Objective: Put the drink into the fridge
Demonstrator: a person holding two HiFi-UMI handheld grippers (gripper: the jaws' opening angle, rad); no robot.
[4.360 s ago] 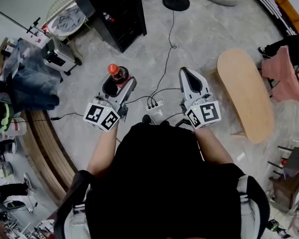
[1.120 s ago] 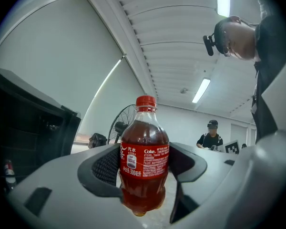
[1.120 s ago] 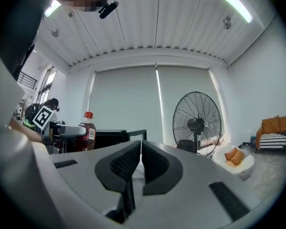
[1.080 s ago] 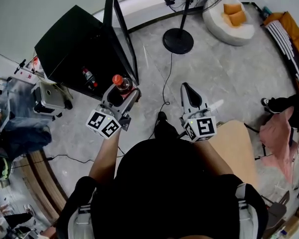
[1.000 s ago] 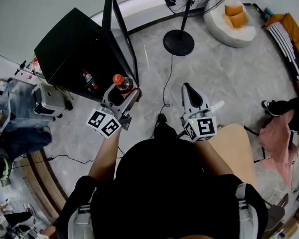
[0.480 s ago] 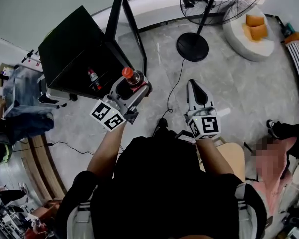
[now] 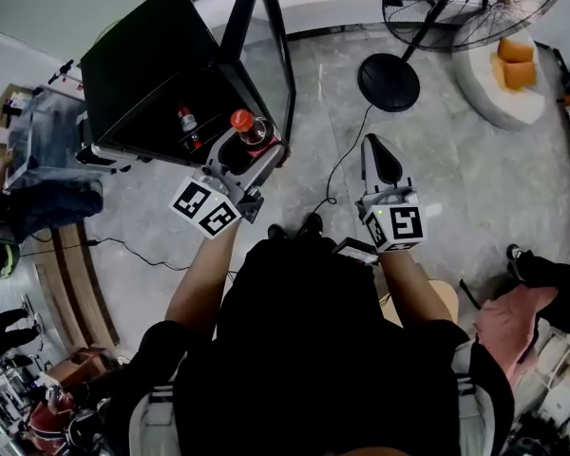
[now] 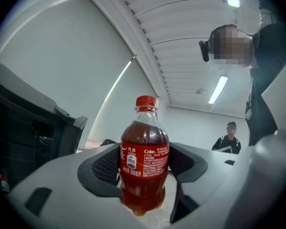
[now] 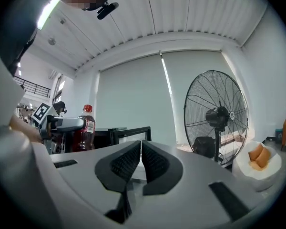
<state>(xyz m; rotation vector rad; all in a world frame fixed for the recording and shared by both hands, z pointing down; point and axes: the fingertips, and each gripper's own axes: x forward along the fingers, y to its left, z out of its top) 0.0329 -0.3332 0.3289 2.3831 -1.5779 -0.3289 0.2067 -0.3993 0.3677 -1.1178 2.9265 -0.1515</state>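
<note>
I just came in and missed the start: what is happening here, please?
A person holds a gripper in each hand. The left gripper is shut on a red-capped cola bottle, held upright in front of the black fridge, whose door stands open. A second bottle stands inside. The right gripper is shut and empty.

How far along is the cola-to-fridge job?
Done: the black mini fridge has its glass door open; the left gripper is shut on the red-capped cola bottle. In hand: bottle held upright at the opening. Left: set it inside by the small bottle there, release. The right gripper is shut, empty.
</note>
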